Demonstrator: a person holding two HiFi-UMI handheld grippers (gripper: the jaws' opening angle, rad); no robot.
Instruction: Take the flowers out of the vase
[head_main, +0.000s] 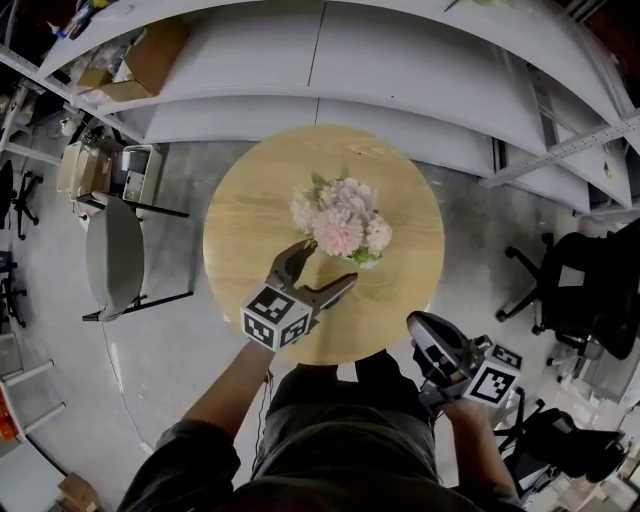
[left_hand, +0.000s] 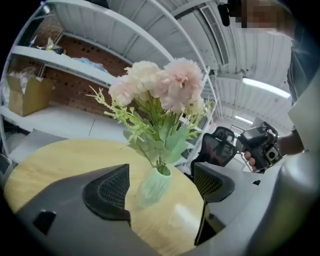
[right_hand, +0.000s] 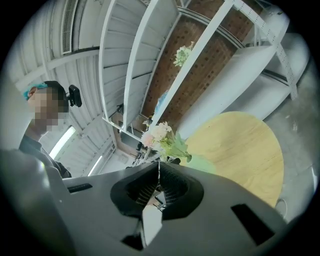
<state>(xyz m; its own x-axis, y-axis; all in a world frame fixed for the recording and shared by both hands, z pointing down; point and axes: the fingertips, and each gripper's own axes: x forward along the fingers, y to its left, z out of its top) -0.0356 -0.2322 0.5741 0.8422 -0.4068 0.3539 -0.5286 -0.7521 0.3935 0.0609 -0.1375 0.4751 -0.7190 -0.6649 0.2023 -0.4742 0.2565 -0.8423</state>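
Note:
Pink flowers (head_main: 340, 222) with green leaves stand in a pale green ribbed vase (left_hand: 152, 186) in the middle of the round wooden table (head_main: 240, 230). My left gripper (head_main: 326, 263) is open just in front of the bouquet. In the left gripper view the vase shows in the gap between its two fingers (left_hand: 112, 187), a little beyond them and untouched, with the flowers (left_hand: 160, 82) above. My right gripper (head_main: 418, 325) hangs off the table's near right edge, shut and empty. The right gripper view has its pads (right_hand: 159, 187) pressed together, and further off the flowers (right_hand: 159, 135) and the vase (right_hand: 200, 161).
White curved shelves (head_main: 400, 60) run behind the table, with a cardboard box (head_main: 150, 55) at the left. A grey chair (head_main: 115, 255) stands left of the table and black office chairs (head_main: 590, 290) to the right. The right gripper (left_hand: 257, 145) appears in the left gripper view.

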